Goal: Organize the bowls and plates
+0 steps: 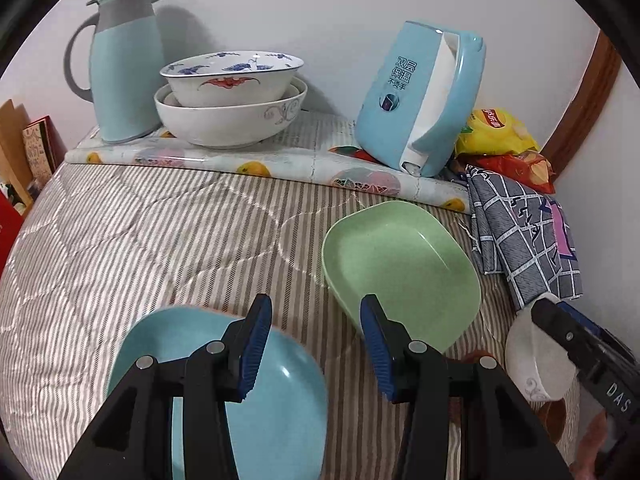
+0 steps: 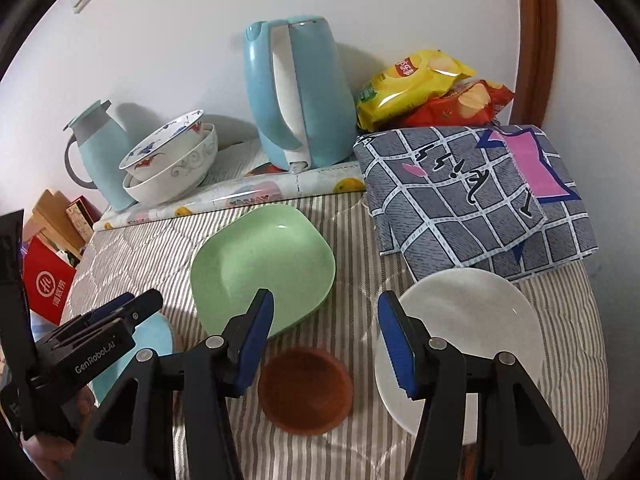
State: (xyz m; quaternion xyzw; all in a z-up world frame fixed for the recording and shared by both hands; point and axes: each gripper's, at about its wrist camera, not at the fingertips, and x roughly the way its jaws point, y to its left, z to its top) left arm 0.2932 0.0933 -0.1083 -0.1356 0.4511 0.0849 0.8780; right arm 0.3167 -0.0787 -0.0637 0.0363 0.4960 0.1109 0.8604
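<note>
On the striped cloth lie a green square plate [image 1: 400,268] [image 2: 262,268], a light blue plate [image 1: 276,400] [image 2: 154,338], a brown bowl [image 2: 306,388] and a white plate [image 2: 468,340]. Two white bowls [image 1: 230,100] [image 2: 172,168] stand stacked at the back, the upper one painted blue and red. My left gripper [image 1: 316,344] hangs open and empty between the blue and green plates. My right gripper [image 2: 326,340] is open and empty above the brown bowl. In the left wrist view the right gripper [image 1: 560,324] appears over the white plate [image 1: 536,360].
A light blue kettle [image 1: 420,100] [image 2: 298,96] and a blue-grey jug [image 1: 124,68] [image 2: 100,156] stand on a fruit-patterned mat [image 1: 280,164]. Snack bags [image 2: 424,88] and a folded checked cloth [image 2: 472,196] lie at the right. Boxes [image 2: 48,276] sit left of the table edge.
</note>
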